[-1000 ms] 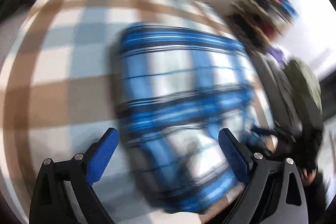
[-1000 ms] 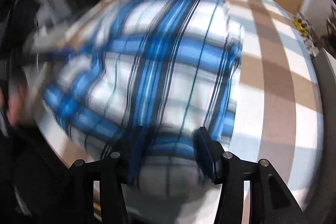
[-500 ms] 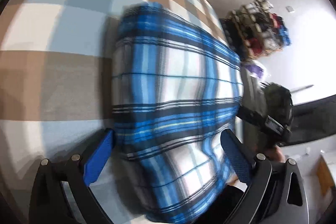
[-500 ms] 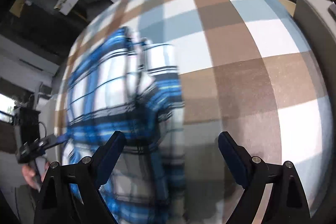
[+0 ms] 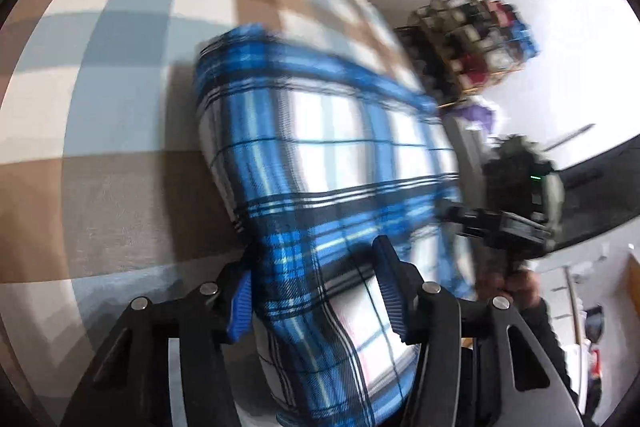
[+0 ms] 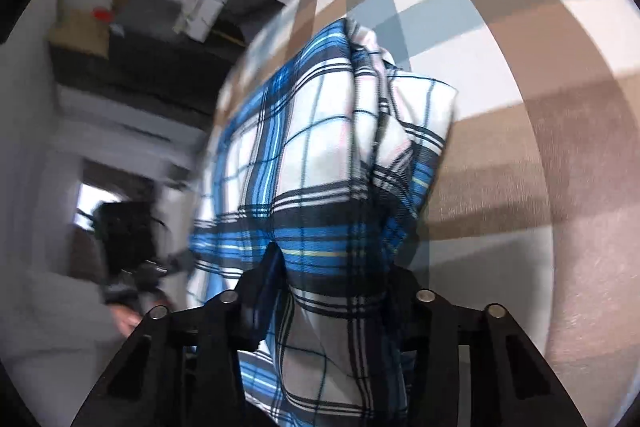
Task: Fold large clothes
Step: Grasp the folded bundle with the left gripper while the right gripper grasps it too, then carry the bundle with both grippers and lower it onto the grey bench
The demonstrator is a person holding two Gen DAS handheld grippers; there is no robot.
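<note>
- The blue plaid shirt (image 5: 320,155) lies partly folded on the checked cloth (image 5: 100,87), near its edge.
- The left gripper (image 5: 316,291) is closing, with the shirt's near edge bunched between its blue pads.
- The right gripper (image 6: 332,287) is closing too, shirt fabric between its jaws.
- A cluttered shelf (image 5: 480,39) stands by the wall.
</note>
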